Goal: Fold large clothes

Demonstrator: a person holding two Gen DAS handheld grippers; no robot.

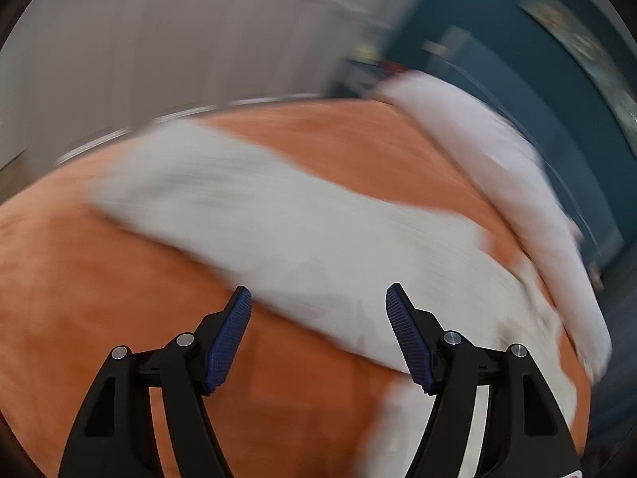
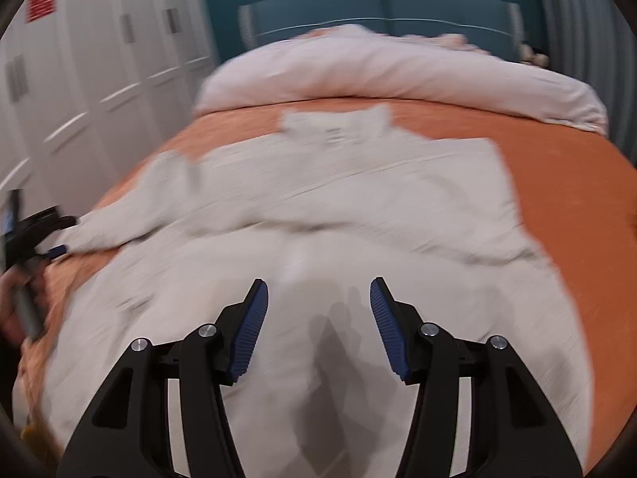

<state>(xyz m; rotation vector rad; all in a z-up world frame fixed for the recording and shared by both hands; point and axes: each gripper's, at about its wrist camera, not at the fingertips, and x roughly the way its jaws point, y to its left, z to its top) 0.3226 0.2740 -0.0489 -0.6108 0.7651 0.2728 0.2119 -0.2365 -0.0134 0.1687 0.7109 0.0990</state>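
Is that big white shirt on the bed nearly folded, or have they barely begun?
Barely begun, it seems. Done: the pale garment lies spread on the orange bedcover, a sleeve drawn across its body. In hand: nothing; the left gripper and right gripper hang open above it. Left: apparently most folds; no compact stack shows yet.

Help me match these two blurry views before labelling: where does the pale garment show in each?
Left wrist: the pale garment runs as a diagonal band from upper left to lower right.
Right wrist: it fills the centre and foreground, collar end farthest from the camera.
Shared landmark: the orange bedspread beneath it, with the rolled white duvet along one edge.
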